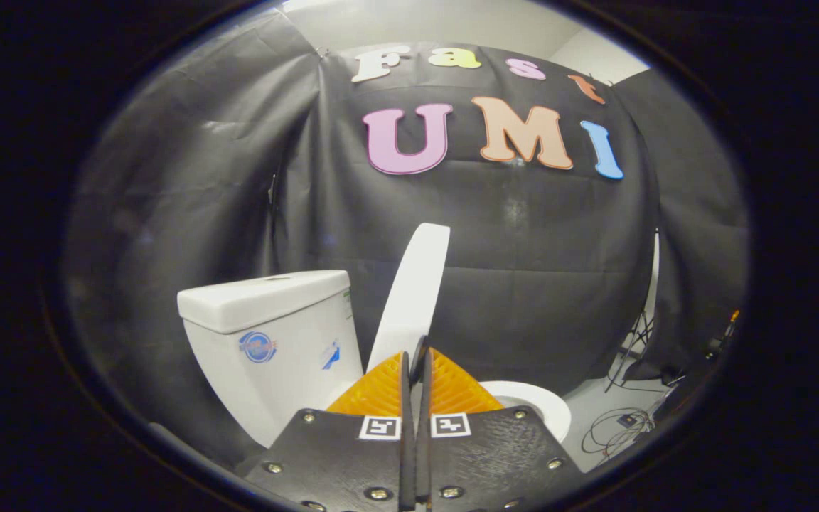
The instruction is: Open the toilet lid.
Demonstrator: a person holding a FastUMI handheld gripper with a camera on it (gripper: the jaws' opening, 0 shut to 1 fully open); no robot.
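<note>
A white toilet stands just ahead of me, its tank (267,334) to the left of my fingers. The white lid (413,291) is raised and seen edge-on. It stands steeply up beside the tank, rising from right behind my fingertips. The white seat ring (534,407) lies flat to the right of the fingers. My gripper (416,359) sits low in front of the lid's lower end. Its fingers are pressed together with only a thin slit between them, and nothing is held. The lid's hinge end is hidden behind the fingers.
Black cloth walls close the booth behind and beside the toilet. On the pale floor to the right lie loose cables (616,427), and stand legs (637,341) rise by the cloth.
</note>
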